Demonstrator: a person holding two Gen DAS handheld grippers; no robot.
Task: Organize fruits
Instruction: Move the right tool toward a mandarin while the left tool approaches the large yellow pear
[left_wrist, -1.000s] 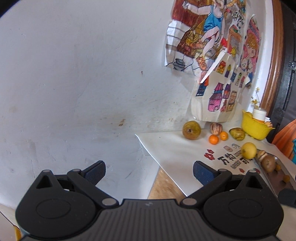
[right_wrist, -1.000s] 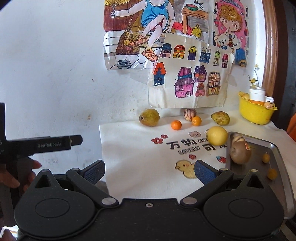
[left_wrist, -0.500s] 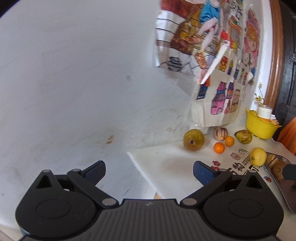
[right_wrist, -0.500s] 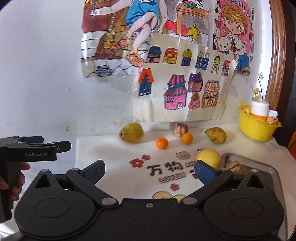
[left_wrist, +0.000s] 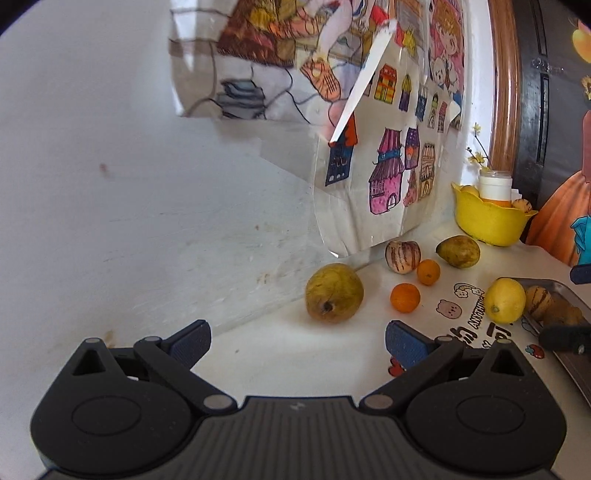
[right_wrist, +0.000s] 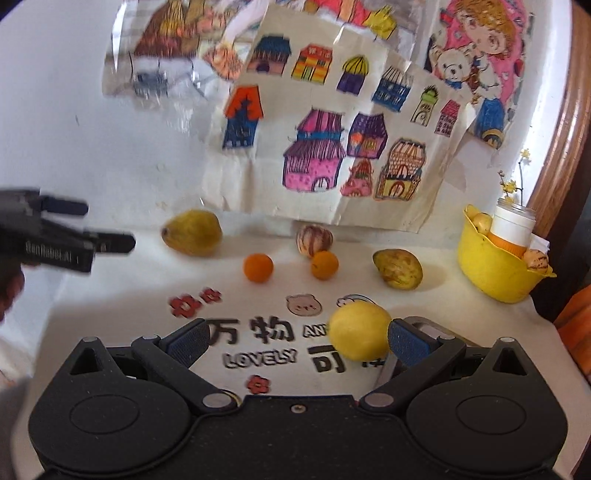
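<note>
1. Landmark: the lemon (right_wrist: 359, 329), one of its kind, lying on the printed white cloth (right_wrist: 147, 295) over the table; in the right wrist view it sits just beside the right tool's (right_wrist: 295, 338) right finger, not between the fingers.
2. Two small oranges (right_wrist: 258, 267) (right_wrist: 324, 265) lie beyond the lemon, near the wall; one striped round fruit (right_wrist: 314, 240) touches the right-hand orange from behind.
3. Two greenish pears: the larger (right_wrist: 192, 232) far left of the lemon, the smaller (right_wrist: 398, 273) just beyond it to the right.
4. One yellow bowl (right_wrist: 495, 273) stands right of the lemon, holding a white-capped jar and small fruits.
5. One metal tray (left_wrist: 565, 295) lies directly right of the lemon, with brownish fruit inside, count unclear.
6. Two tools: both spread wide, holding nothing; the left tool (left_wrist: 295, 338) faces the larger pear (left_wrist: 334, 293).
7. Since a second ago, both tools have moved closer to the fruit; the tray has mostly slipped behind the right tool.
</note>
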